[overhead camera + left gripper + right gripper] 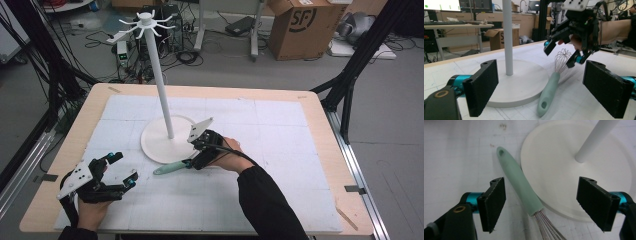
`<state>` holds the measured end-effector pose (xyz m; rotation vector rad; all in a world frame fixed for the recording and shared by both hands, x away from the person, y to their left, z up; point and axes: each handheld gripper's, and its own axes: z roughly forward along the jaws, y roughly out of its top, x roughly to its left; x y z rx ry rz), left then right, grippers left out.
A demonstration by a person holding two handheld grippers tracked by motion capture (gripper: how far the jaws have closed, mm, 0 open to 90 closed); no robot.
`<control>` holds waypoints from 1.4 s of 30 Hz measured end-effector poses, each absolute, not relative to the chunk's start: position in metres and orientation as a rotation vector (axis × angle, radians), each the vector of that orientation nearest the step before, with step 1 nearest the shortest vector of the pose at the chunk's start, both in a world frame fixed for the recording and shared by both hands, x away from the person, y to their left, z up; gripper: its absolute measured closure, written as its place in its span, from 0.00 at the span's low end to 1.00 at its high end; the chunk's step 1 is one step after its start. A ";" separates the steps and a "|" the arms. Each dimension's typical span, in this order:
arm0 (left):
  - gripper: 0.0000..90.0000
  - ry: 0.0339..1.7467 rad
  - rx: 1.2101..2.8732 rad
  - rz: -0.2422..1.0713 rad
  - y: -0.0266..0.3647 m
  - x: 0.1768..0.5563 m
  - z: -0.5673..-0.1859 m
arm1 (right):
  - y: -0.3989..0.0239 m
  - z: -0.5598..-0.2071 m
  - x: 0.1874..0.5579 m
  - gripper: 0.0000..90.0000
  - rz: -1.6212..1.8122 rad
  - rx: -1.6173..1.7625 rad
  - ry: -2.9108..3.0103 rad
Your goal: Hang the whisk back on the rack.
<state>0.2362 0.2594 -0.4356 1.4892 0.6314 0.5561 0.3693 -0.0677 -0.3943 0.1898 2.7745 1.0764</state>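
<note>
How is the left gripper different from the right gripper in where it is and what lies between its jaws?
The left gripper rests near the table's front left, away from the whisk; the right gripper hangs over the whisk beside the stand's base. Nothing lies between the left gripper's jaws; the whisk's green handle lies between the right gripper's, untouched. Both are open.

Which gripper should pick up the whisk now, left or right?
Right. The right gripper hangs open directly over the whisk, handle between its jaws, untouched. The left gripper sits open, farther off on the mat.
</note>
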 end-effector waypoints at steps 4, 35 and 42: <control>0.15 0.630 1.486 0.554 0.259 0.236 -0.435 | -0.054 -0.403 0.371 0.28 0.997 0.137 2.826; 0.15 0.630 1.480 0.546 0.259 0.237 -0.436 | -0.031 -0.425 0.363 0.67 0.655 -0.103 3.052; 0.15 0.630 1.479 0.545 0.259 0.237 -0.435 | -0.023 -0.421 0.358 0.76 0.557 -0.180 3.039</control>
